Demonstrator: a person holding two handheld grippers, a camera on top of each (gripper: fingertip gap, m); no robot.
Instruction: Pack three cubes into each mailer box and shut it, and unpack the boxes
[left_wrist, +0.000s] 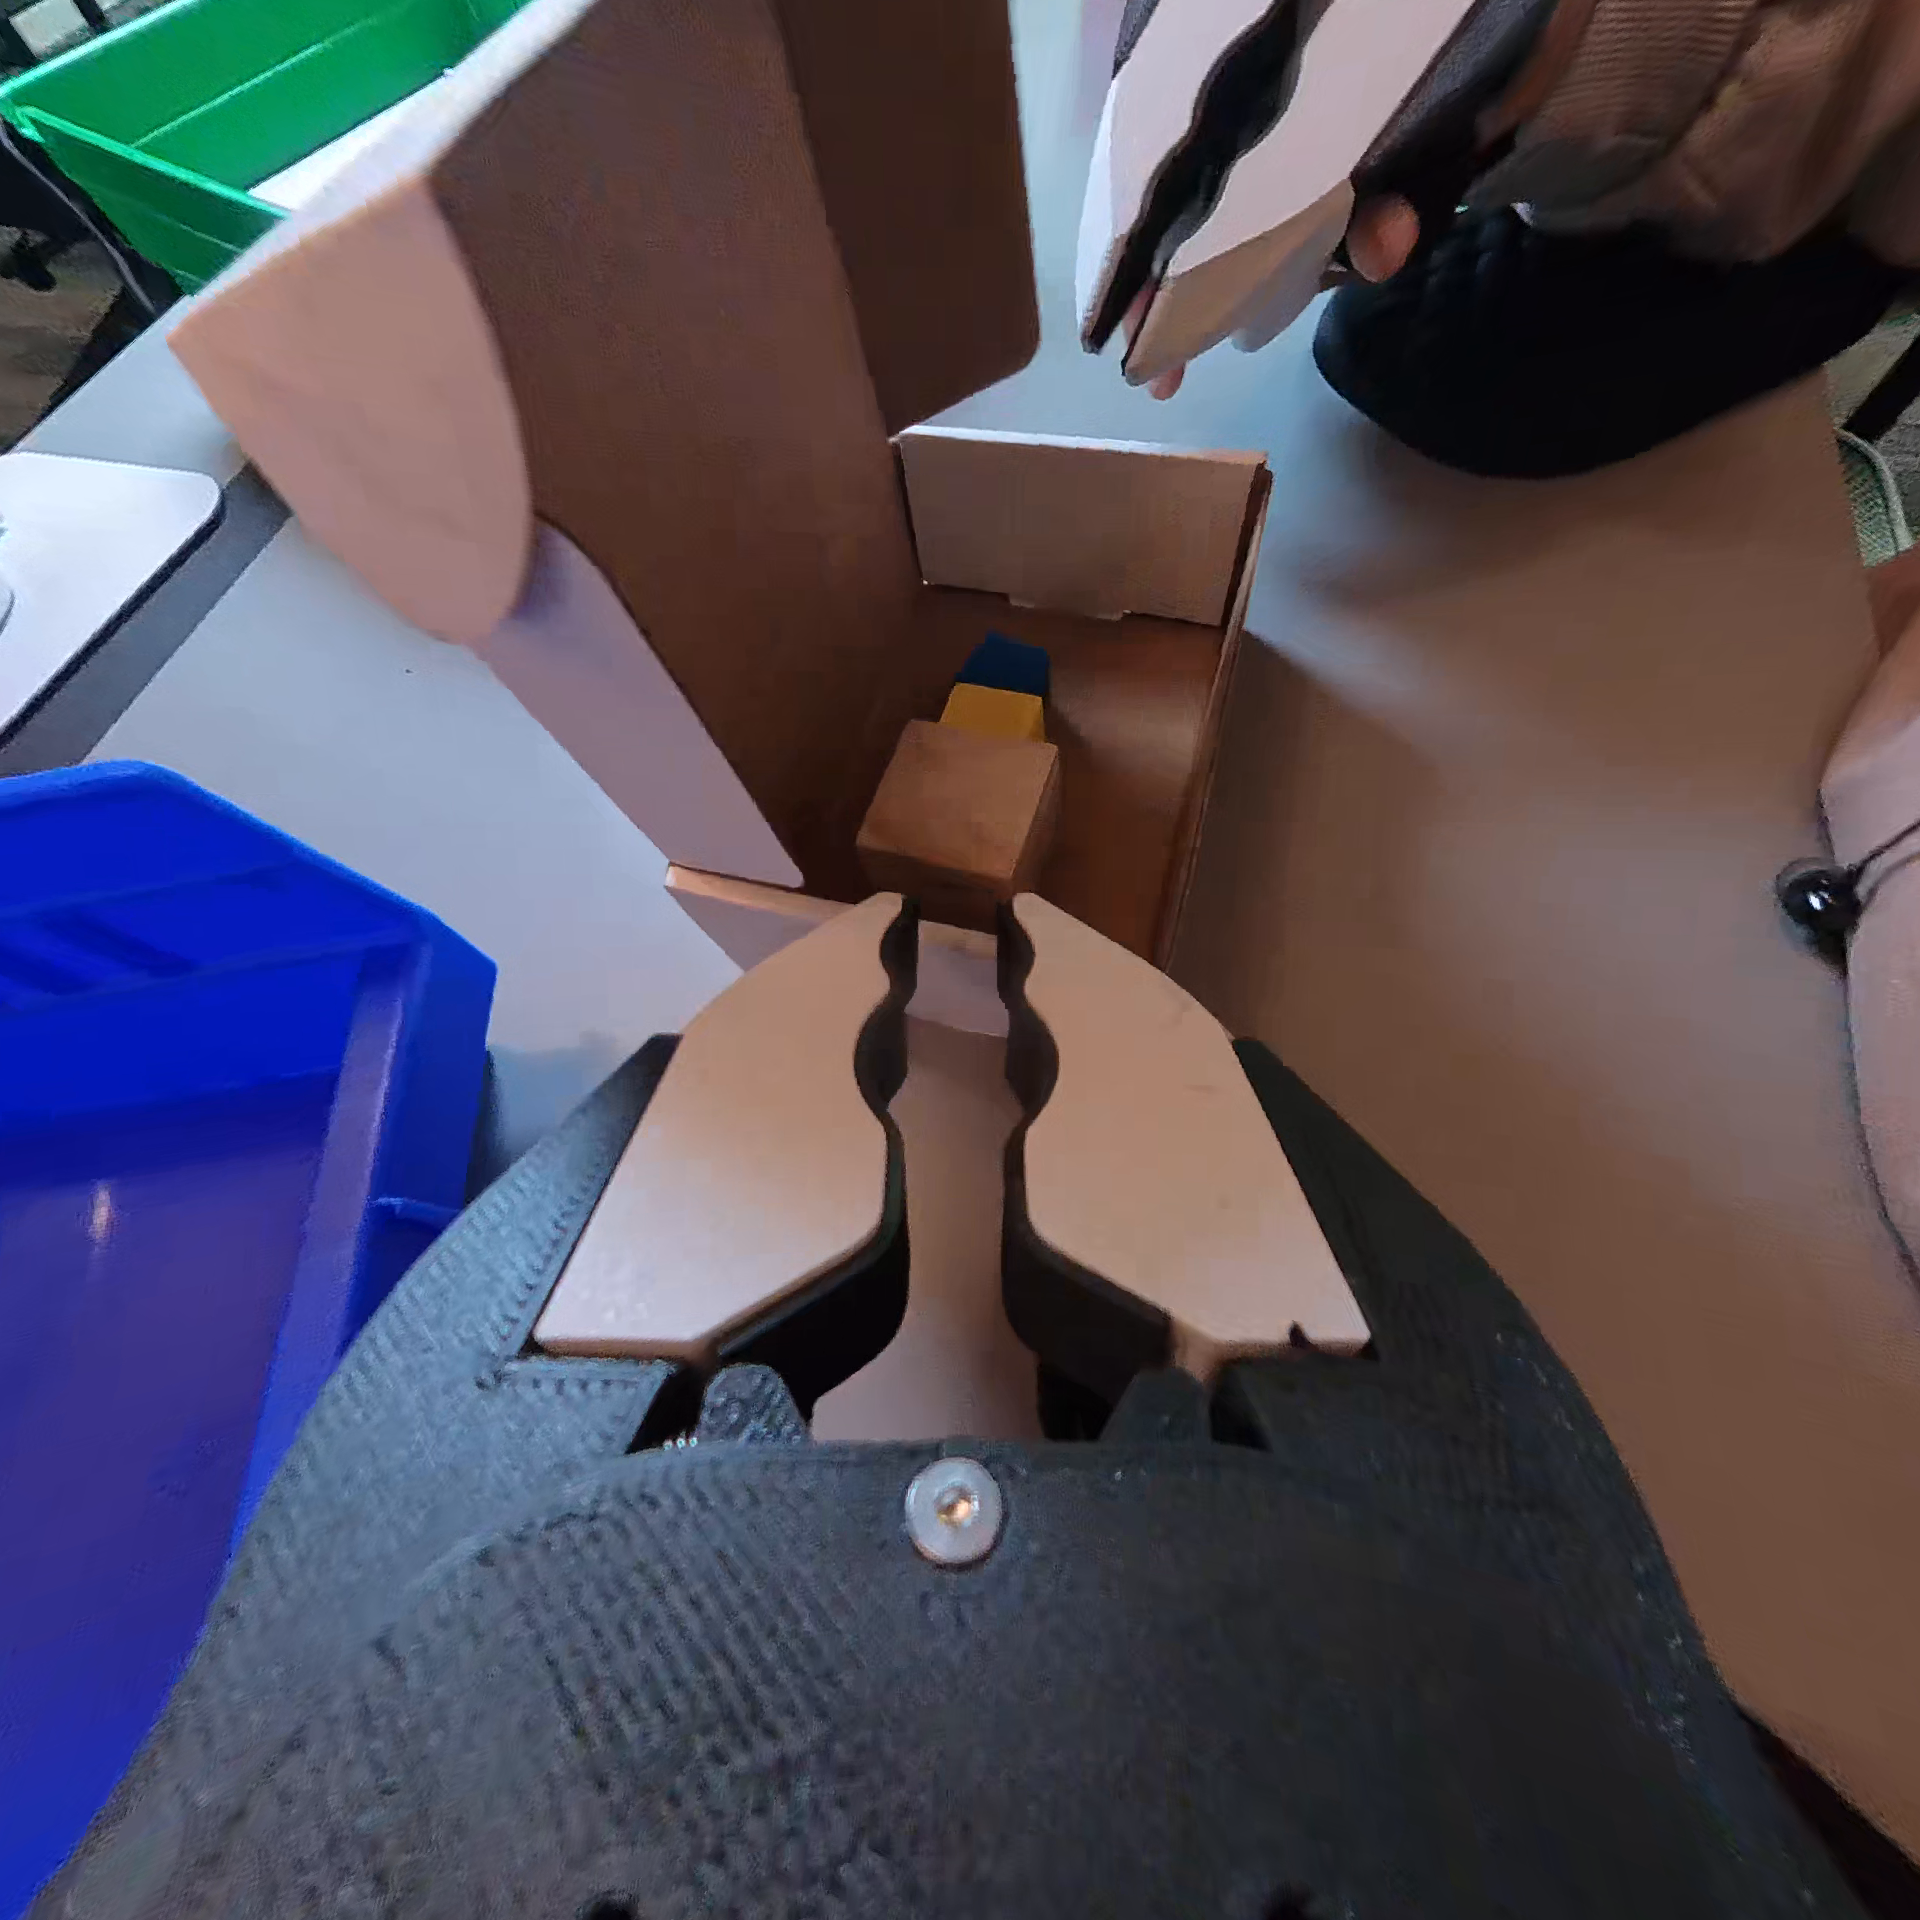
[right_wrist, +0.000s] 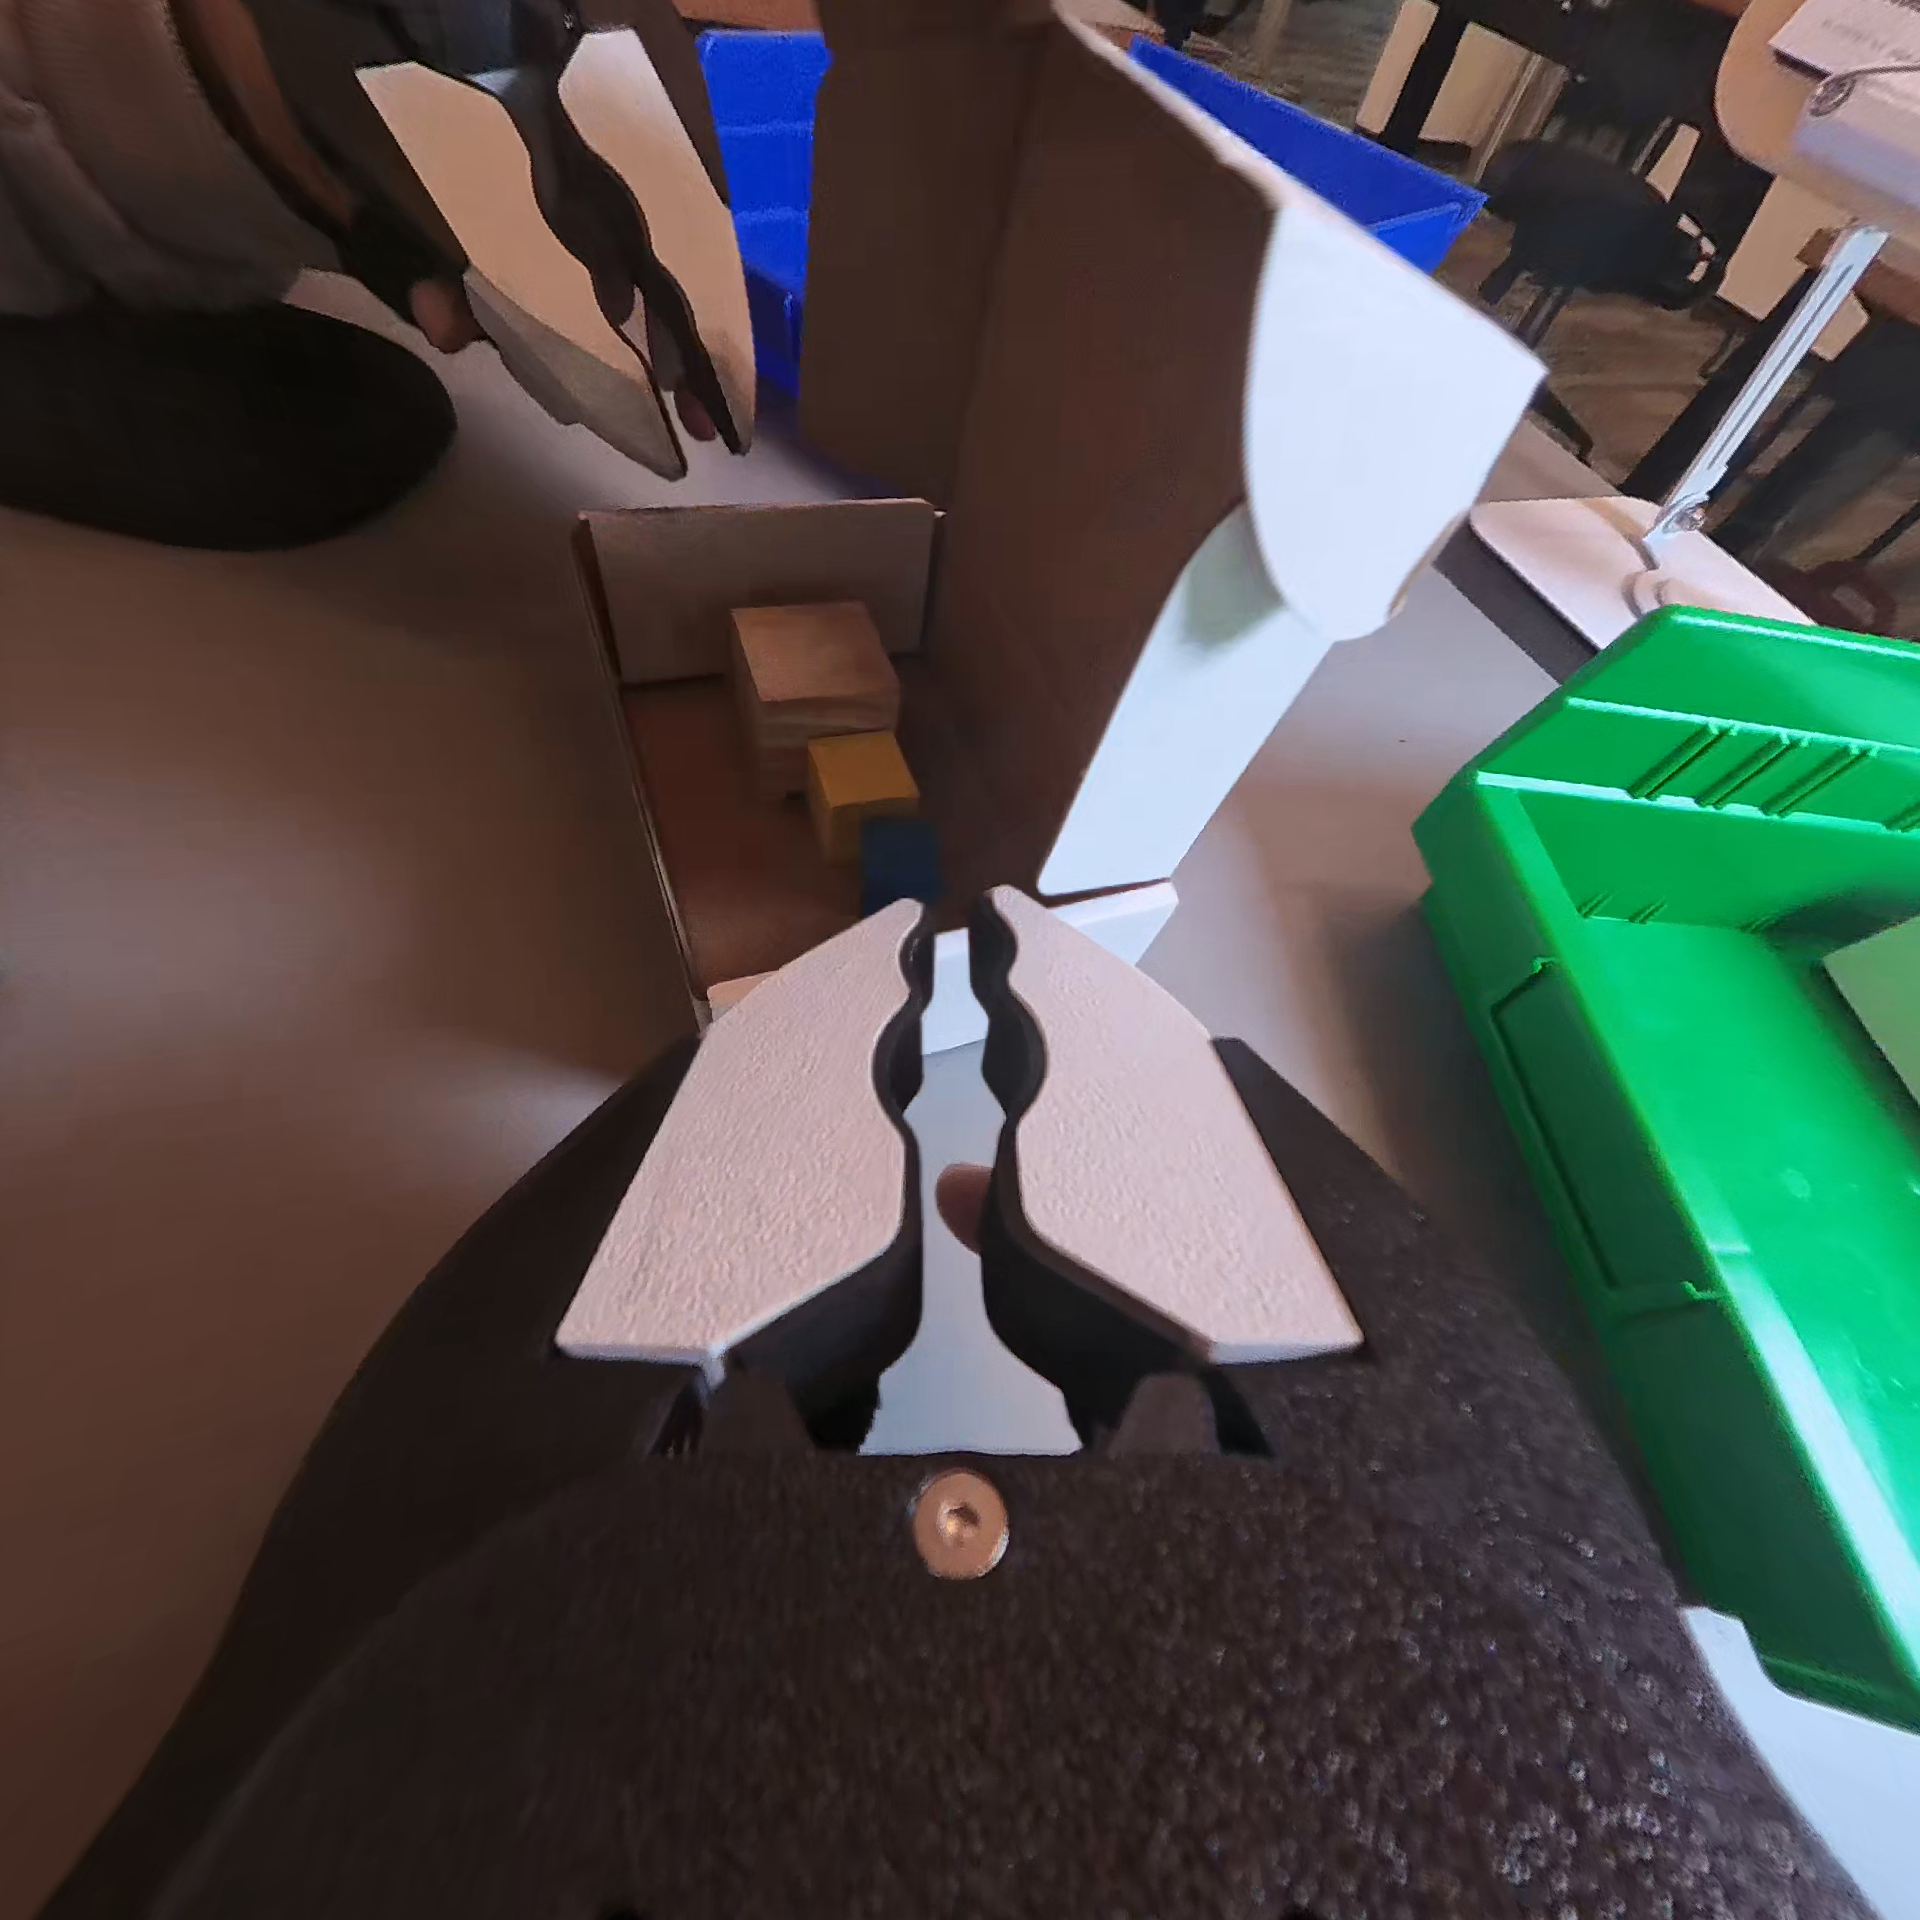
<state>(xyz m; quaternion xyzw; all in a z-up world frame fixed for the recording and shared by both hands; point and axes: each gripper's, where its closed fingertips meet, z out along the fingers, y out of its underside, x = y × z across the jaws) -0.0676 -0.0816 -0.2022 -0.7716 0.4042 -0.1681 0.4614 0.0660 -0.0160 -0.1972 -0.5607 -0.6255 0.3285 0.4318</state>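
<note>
Surroundings: blue bin (left_wrist: 208, 1091) left of the mailer box (left_wrist: 1195, 790), green bin (right_wrist: 1714, 1091) opposite (upright lid (left_wrist: 727, 436) between). Box: open, on grey tabletop (left_wrist: 343, 727), holding wooden cube (left_wrist: 956, 821), yellow cube (left_wrist: 992, 712), blue cube (left_wrist: 1003, 657) in a row. Left gripper (left_wrist: 958, 914) and right gripper (right_wrist: 948, 914): slightly parted, empty, at opposite box ends.

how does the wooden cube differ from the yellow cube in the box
The wooden cube is plainly bigger and bare wood with visible grain; the yellow cube is smaller and painted. The wooden cube sits at the end of the row, the yellow cube in the middle, next to a blue cube. Both rest inside the open mailer box.
</note>
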